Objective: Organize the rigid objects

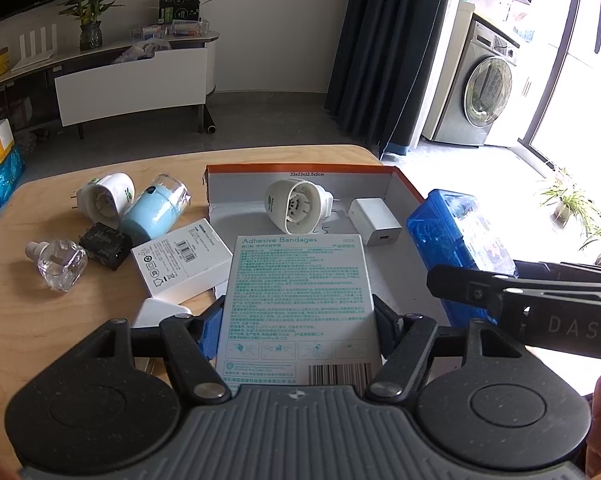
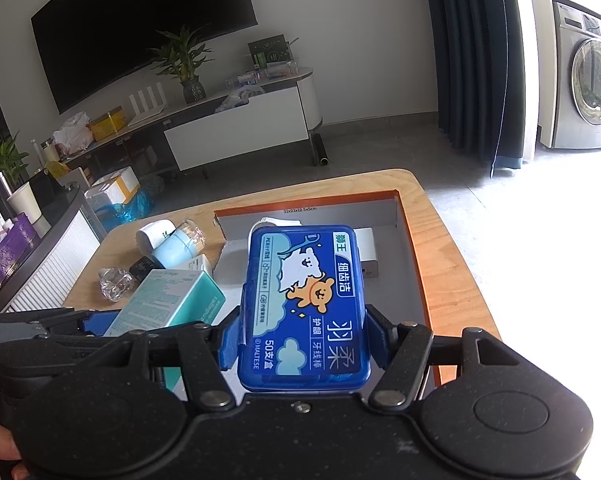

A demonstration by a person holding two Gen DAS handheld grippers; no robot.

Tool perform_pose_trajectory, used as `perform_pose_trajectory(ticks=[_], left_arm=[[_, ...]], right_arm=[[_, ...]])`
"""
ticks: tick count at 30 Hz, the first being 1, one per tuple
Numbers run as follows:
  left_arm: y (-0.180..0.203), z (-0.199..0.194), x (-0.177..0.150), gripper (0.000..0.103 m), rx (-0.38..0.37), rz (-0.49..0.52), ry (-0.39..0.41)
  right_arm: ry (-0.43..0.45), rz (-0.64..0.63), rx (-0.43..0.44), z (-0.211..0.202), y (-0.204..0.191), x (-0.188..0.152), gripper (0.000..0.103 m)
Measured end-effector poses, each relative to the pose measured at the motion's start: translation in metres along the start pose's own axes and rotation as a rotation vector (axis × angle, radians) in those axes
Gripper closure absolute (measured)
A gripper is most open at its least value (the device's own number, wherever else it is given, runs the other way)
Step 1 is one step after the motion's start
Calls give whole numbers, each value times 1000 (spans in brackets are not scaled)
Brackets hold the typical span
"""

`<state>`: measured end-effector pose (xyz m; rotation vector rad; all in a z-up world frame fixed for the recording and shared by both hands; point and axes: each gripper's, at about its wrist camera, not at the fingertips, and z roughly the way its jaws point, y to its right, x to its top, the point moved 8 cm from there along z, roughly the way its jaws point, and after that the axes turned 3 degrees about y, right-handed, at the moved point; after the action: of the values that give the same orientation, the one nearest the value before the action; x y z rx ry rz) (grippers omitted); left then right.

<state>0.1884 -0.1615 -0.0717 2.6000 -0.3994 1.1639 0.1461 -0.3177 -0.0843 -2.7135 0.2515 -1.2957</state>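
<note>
Holding two boxes at once, we are looking down over a wooden table [image 1: 60, 208] with an orange-rimmed cardboard tray [image 1: 400, 176] lying on it. Our left gripper [image 1: 296, 320] is pinching the adhesive bandages box [image 1: 300, 276] by its long sides, the blue pads [image 1: 210, 332] pressing on both edges, and the box is hanging over the near edge of the tray with its printed back facing us. Our right gripper [image 2: 302, 340] is clamping the blue floss pick box [image 2: 306, 304] the same way, and that box is hovering above the tray's grey floor, label up; in the left wrist view we are seeing it as a translucent blue box [image 1: 456, 240] at the tray's right side. Inside the tray we are finding a white plug-in device [image 1: 294, 204] lying on its side near the far wall and a white charger block [image 1: 374, 222] just to its right. Outside the tray, on the left part of the table, several things are waiting: another white plug-in device [image 1: 106, 196], a pale blue jar with a clear lid [image 1: 156, 212] touching it, a black charger [image 1: 104, 246], a clear glass bottle with a white cap [image 1: 58, 264], and a flat white box [image 1: 180, 262] whose corner is reaching the tray's edge. A small white piece [image 1: 156, 310] is showing just behind our left gripper's finger; we cannot tell what it is.
</note>
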Motion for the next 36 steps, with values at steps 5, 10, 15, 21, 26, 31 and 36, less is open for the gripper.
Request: perform_pose_trajectory(ticks=[5,10,15,21,26,31,36], left_arm=[[-2,5,1,32,2,1,-5],[-2,11,4,32,8,2,-11],[-2,19,7,32,13,7,-16],[0,28,10,32,12,17,-28],[6,40,12,32,-2,24,-38],[14,46,14,16,-22,50,-49],[8,31,15,16,-10,24,-32]], right_arm=[[-12,-7,-14,7,2,0,29],[-24,-7,-33,16,6,4,29],[-36,-11,-53,33,12,10,27],[0,-30,-71,30,18,19,26],[27,-46,-74,12,18,21,26],[39,-24,-78,2,19,21,25],[46,-32,-68,-4,12,23,24]])
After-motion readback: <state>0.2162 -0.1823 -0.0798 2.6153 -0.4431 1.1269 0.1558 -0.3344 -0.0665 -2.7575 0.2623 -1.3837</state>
